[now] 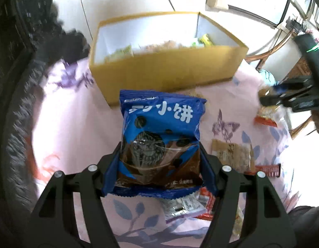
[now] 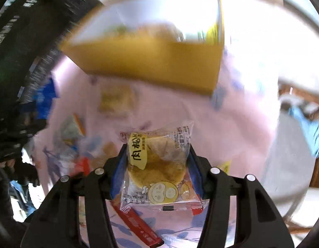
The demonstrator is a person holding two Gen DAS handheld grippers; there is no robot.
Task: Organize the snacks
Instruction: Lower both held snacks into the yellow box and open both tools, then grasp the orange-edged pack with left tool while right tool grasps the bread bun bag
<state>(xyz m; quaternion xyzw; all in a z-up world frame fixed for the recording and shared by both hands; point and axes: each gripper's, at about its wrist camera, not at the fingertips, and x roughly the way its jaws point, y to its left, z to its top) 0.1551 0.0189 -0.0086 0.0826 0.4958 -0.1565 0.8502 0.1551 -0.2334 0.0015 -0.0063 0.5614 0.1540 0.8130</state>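
Note:
My left gripper (image 1: 159, 165) is shut on a blue cookie packet (image 1: 161, 132), held up over the pink flowered cloth (image 1: 76, 128) in front of a yellow cardboard box (image 1: 163, 70) with several snacks inside. The right gripper (image 2: 156, 165) is shut on a clear packet with a round golden pastry and a yellow label (image 2: 159, 163), lifted above the cloth; the box (image 2: 151, 60) is blurred ahead of it. In the left wrist view the right gripper (image 1: 291, 99) shows at the right edge.
Loose snacks lie on the cloth: a brown packet (image 1: 233, 153), red-edged wrappers (image 1: 264, 121), a clear packet (image 1: 180, 208), and a red stick packet (image 2: 138, 225) under the right gripper. A dark fuzzy mass (image 1: 18, 103) borders the left. A wicker chair (image 1: 273, 55) stands at the right.

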